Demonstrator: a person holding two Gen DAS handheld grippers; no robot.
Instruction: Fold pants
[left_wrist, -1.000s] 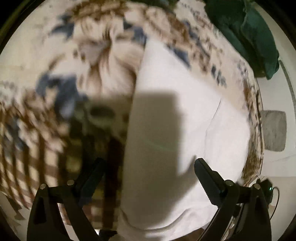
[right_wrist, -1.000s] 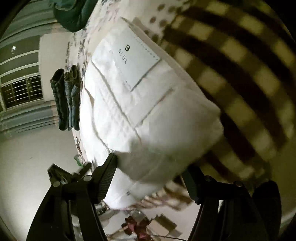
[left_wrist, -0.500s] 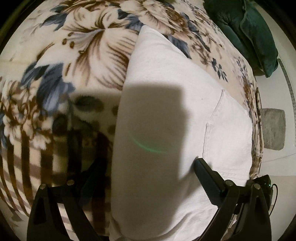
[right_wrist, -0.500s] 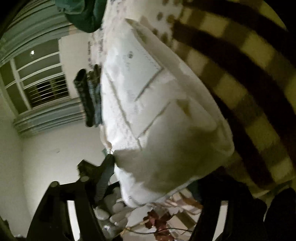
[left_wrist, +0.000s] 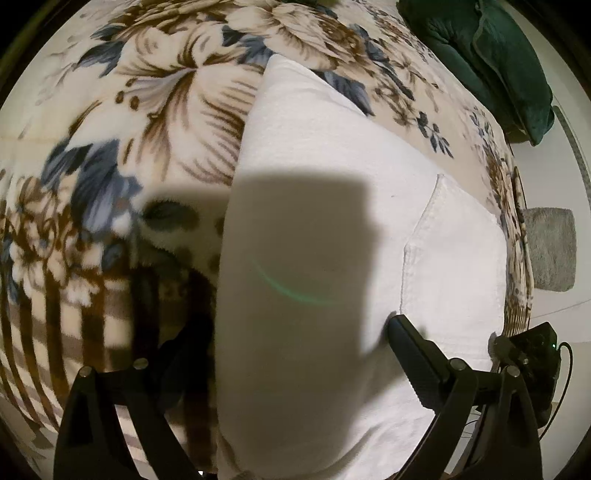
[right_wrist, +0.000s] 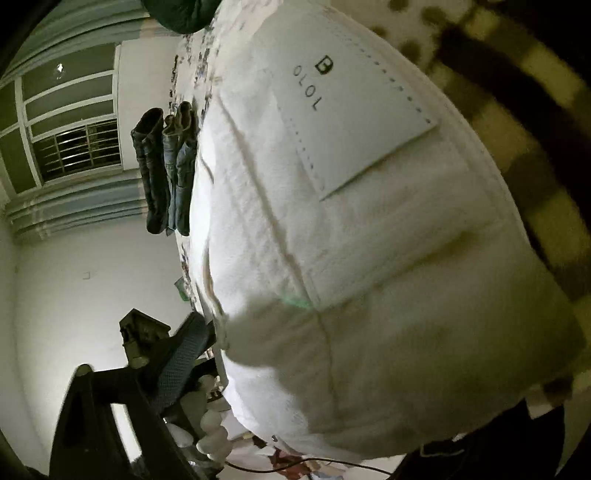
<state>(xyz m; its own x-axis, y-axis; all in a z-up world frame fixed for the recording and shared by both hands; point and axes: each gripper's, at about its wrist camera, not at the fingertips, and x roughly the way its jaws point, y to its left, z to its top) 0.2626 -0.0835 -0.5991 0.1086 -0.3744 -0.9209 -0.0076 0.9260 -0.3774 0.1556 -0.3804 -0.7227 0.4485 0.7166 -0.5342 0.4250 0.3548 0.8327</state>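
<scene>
White pants lie folded on a floral blanket. They also fill the right wrist view, waistband end near me, with a white label patch. My left gripper is open, its fingers spread over the near end of the pants, close above the cloth. My right gripper is open at the waistband end: only its left finger shows, beside the edge of the pants; the right finger is hidden behind the cloth.
A dark green cushion lies at the blanket's far right corner. A stack of folded jeans sits at the far end of the bed. A grey mat lies on the floor to the right.
The right gripper has moved closer in on the waistband, so the pants now hide its right finger. The left gripper has steadied over the pants; its jaws stay open.
</scene>
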